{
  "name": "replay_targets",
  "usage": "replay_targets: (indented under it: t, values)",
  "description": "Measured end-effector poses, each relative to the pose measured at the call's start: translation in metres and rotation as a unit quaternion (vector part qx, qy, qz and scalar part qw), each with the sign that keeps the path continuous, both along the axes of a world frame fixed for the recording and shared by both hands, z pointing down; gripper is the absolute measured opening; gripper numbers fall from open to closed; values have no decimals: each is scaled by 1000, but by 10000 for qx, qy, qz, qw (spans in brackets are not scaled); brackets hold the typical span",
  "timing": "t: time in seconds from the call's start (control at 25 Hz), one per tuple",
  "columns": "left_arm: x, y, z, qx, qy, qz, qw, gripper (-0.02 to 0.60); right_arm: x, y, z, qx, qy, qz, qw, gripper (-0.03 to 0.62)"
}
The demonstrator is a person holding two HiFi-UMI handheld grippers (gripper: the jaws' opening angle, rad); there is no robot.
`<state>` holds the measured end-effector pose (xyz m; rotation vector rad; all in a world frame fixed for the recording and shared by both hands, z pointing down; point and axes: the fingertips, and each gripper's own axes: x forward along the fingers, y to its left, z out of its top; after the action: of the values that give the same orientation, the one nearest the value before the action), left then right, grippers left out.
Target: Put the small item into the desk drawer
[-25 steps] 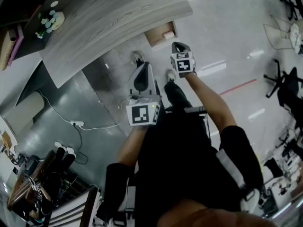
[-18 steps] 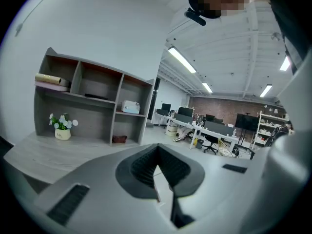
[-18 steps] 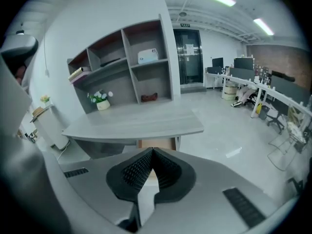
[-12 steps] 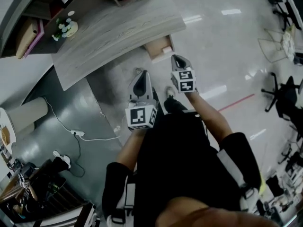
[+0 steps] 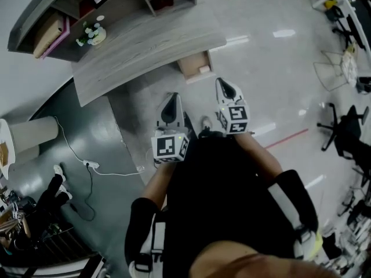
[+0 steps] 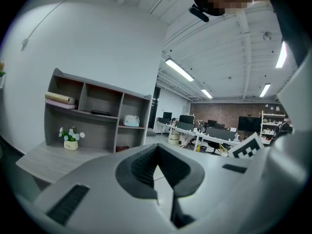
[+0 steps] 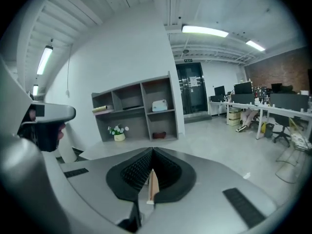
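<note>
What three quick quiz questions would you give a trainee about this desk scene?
1. True or false: the desk drawer stands open.
2. The potted flowers stand on: A the desk top, B a trolley, C a windowsill.
3. Fill in: the jaws of the left gripper and the right gripper are both ____.
Key: 1 true; 2 A; 3 shut.

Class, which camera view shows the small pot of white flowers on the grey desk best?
The left gripper view: the small pot of white flowers appears side-on, pot and blooms distinct. The right gripper view shows it smaller; the head view shows it tiny, from above.
</note>
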<state>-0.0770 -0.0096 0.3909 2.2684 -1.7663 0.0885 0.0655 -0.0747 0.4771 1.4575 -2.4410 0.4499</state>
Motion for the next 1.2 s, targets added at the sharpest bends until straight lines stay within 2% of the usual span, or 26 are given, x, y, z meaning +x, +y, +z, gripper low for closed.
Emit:
replay_targets:
  t: [0.2,0.4,0.64,0.88,1.2]
  values:
    - [2,18,-8,30,-10,1,10000,-2,3,24,-45,329,-326,-49,9989,0]
    - [8,32,-13,102,-123,71,9998,-2,10,48,-64,583,-247,-273,9976,0]
    - [15,38,-21,212,57,-217,9995,-2,13,75,-60,442,-280,-399,9978,0]
    - [15,45,-13,139,-78,-199,9997,-2,4,93,-49,252,-378,-546,9975,0]
    - [17,45,-13,235,28,-286,9993,-2,10,89,-48,271,-386,-507,9976,-2]
